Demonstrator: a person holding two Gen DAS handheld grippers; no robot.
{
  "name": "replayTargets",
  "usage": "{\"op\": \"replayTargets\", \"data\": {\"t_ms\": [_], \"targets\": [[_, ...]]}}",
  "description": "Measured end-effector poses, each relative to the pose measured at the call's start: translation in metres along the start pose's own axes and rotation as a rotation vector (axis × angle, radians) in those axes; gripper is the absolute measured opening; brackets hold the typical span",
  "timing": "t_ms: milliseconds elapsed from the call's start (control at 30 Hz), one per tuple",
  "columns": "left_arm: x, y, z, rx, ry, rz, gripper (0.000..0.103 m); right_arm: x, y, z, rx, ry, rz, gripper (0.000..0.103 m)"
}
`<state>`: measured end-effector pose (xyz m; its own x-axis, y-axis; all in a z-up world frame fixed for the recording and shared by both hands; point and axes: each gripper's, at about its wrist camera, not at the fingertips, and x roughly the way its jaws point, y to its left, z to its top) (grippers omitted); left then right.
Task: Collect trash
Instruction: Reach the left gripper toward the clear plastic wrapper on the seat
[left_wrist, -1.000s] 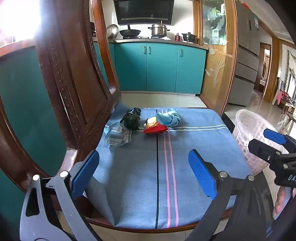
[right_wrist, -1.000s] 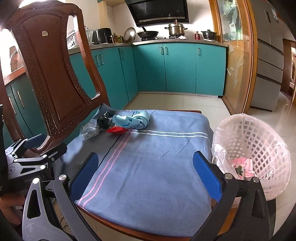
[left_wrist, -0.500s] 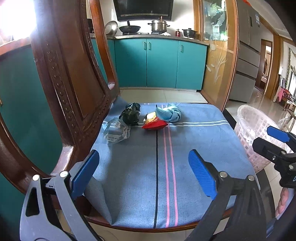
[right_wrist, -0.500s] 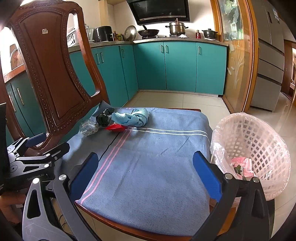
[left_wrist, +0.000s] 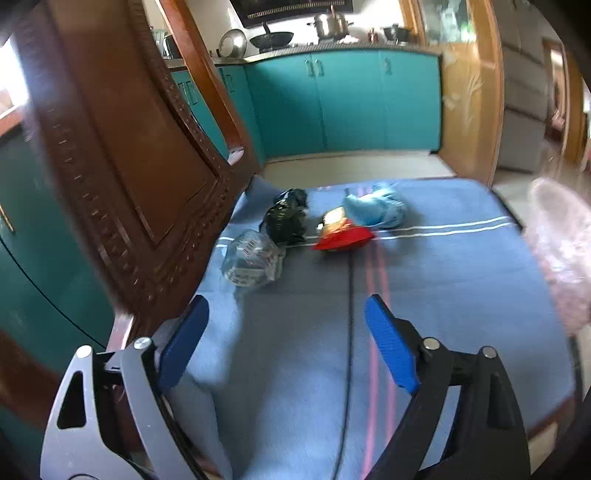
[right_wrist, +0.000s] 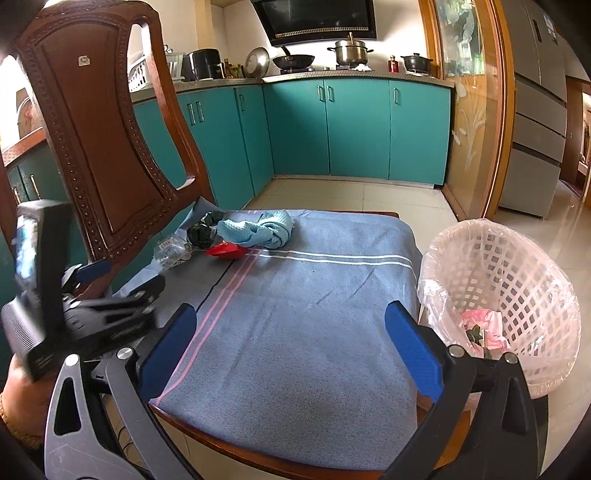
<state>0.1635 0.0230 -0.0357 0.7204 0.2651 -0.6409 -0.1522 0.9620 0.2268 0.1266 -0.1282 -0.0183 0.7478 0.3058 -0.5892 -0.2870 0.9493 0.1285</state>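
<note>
Trash (left_wrist: 343, 234) clusters at the blue cloth's (right_wrist: 303, 317) far-left corner, labels unreadable; left claw (left_wrist: 286, 343) narrowing, empty; right claw (right_wrist: 291, 350) wide; teal kitchen cabinets (right_wrist: 354, 129) behind.

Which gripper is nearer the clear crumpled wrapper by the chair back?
Left. The left gripper is open just short of the clear wrapper; the right gripper hangs open over the cloth's near edge.

Kitchen behind my chair (right_wrist: 96, 122): teal cabinets (right_wrist: 354, 125) along the wall, a wok (right_wrist: 295, 59) and a steel pot (right_wrist: 350, 51) on the bench (right_wrist: 369, 75), fridge (right_wrist: 535, 110) on the right. The seat's got a striped blue cloth (right_wrist: 306, 314), tiled floor (right_wrist: 332, 195) past it.
</note>
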Motion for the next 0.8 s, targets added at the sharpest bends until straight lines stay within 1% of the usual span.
{"op": "replayTargets", "data": {"t_ms": [33,67,100,233,300,433,500,533,567,600,633,667,733,800], "targets": [[0.01,-0.004,0.003,0.02,0.017,0.027,0.077,0.001,-0.001,0.0,0.0,0.002,-0.002,0.1],[0.017,-0.006,0.005,0.033,0.031,0.041,0.072,0.002,-0.001,-0.001,0.001,0.004,-0.006,0.1],[0.027,-0.007,0.008,0.041,0.049,0.054,0.069,0.003,-0.001,-0.001,0.002,0.005,-0.009,0.1],[0.051,0.0,0.018,0.019,0.083,0.095,0.067,0.006,0.0,-0.001,-0.003,0.013,-0.018,0.1],[0.064,0.003,0.024,0.023,0.093,0.128,0.067,0.007,0.001,-0.001,-0.006,0.013,-0.02,0.1],[0.083,0.004,0.031,0.042,0.117,0.163,0.067,0.01,0.003,-0.001,-0.012,0.019,-0.02,0.1],[0.095,0.005,0.033,0.05,0.143,0.169,0.053,0.011,0.005,0.0,-0.016,0.021,-0.02,0.1],[0.099,0.006,0.034,0.049,0.151,0.166,0.049,0.011,0.005,0.0,-0.016,0.02,-0.019,0.1],[0.103,0.007,0.034,0.047,0.164,0.164,0.041,0.011,0.006,0.001,-0.017,0.021,-0.018,0.1],[0.108,0.01,0.033,0.035,0.182,0.145,0.031,0.012,0.006,0.001,-0.018,0.021,-0.018,0.1],[0.112,0.011,0.032,0.028,0.194,0.134,0.025,0.012,0.006,0.001,-0.021,0.021,-0.018,0.1],[0.116,0.013,0.03,0.022,0.208,0.122,0.015,0.011,0.007,0.001,-0.024,0.021,-0.02,0.1],[0.117,0.013,0.028,0.018,0.222,0.093,0.013,0.012,0.006,0.0,-0.025,0.024,-0.022,0.1],[0.113,0.012,0.027,0.024,0.211,0.069,0.01,0.013,0.005,0.0,-0.02,0.025,-0.024,0.1]]}}
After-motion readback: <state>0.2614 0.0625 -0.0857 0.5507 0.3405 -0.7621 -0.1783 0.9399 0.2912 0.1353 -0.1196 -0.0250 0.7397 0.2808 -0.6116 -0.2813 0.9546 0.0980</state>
